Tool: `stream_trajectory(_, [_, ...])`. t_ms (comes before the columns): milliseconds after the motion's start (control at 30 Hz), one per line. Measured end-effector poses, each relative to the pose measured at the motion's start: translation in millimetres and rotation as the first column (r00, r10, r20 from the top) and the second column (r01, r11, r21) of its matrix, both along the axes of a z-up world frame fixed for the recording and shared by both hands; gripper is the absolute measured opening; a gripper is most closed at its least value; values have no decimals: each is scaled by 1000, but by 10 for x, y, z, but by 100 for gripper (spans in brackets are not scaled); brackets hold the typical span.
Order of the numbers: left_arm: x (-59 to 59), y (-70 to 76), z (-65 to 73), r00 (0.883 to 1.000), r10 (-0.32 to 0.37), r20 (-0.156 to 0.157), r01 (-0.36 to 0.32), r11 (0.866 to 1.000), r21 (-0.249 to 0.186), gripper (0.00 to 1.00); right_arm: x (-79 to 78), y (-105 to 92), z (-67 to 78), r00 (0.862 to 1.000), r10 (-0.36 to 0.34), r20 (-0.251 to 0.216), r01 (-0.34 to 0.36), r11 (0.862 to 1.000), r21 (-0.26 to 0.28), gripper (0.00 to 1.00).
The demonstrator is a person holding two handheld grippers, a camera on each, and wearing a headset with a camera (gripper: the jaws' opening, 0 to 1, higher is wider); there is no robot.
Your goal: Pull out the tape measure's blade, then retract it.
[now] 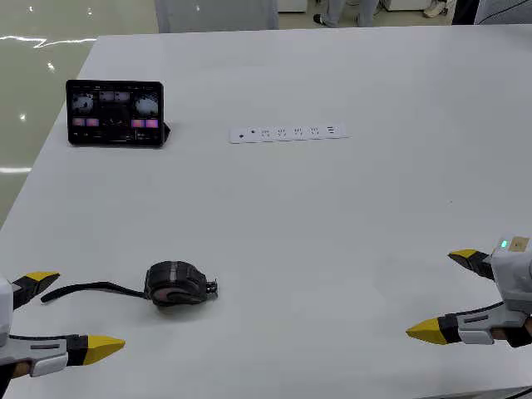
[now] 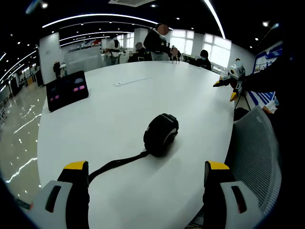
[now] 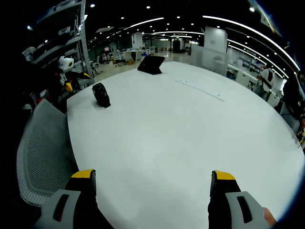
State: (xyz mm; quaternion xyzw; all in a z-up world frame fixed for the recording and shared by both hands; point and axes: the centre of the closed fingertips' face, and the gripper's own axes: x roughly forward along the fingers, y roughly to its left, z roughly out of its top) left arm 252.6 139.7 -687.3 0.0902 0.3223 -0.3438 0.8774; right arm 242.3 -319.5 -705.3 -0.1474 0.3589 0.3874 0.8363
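Black tape measure (image 1: 174,283) lies on the white desk (image 1: 349,224) near its front edge, blade retracted, with its black strap (image 1: 87,290) trailing toward the left tongs (image 1: 81,309). Left tongs are spread and empty, just beside the strap end and aimed at the tape measure; right tongs (image 1: 436,293) are likewise spread and empty, held at the desk's front right, well apart from the tape measure. A tablet (image 1: 115,113) with a lit screen stands at the far left of the desk, and a white power strip (image 1: 287,132) lies flat near its centre.
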Motion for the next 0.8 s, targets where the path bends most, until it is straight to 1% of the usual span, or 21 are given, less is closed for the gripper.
stream_trajectory(100, [-2,2,-18,1000,-1,-10,1,1000,1,99,-31,-4,-11,1000,1,-3,-1,1000,-3,99])
stream_trajectory(267, [6,0,-10,1000,-4,-8,4,1000,5,99,-73,-21,-20,1000,2,-8,-2,1000,-10,99])
stream_trajectory(400, [18,-1,-12,1000,-8,-10,8,1000,5,99,-71,-57,-17,1000,-4,-11,3,1000,-15,99])
stream_trajectory(433, [20,-5,-6,1000,-11,-5,11,1000,5,99,-65,-65,-10,1000,-7,-8,7,1000,-15,99])
stream_trajectory(567, [28,-13,-14,1000,-16,-12,16,1000,2,99,-51,-69,-3,1000,-8,0,8,1000,-14,99])
stream_trajectory(633, [30,-20,-15,1000,-24,-12,24,1000,6,99,-43,-60,-8,1000,-2,4,2,1000,-13,99])
stream_trajectory(667, [25,-32,-14,999,-33,-12,33,999,7,99,-33,-38,-4,1000,12,16,-12,1000,-10,99])
stream_trajectory(733, [15,-55,-20,999,-43,-19,43,999,3,99,-13,-9,11,999,19,37,-19,1000,-3,99])
stream_trajectory(767, [-4,-80,-35,998,-58,-29,59,998,5,99,-3,6,-5,999,22,37,-22,1000,-7,99])
stream_trajectory(800, [-13,-94,-45,997,-67,-31,67,998,12,99,1,15,-20,999,24,32,-23,1000,-11,99])
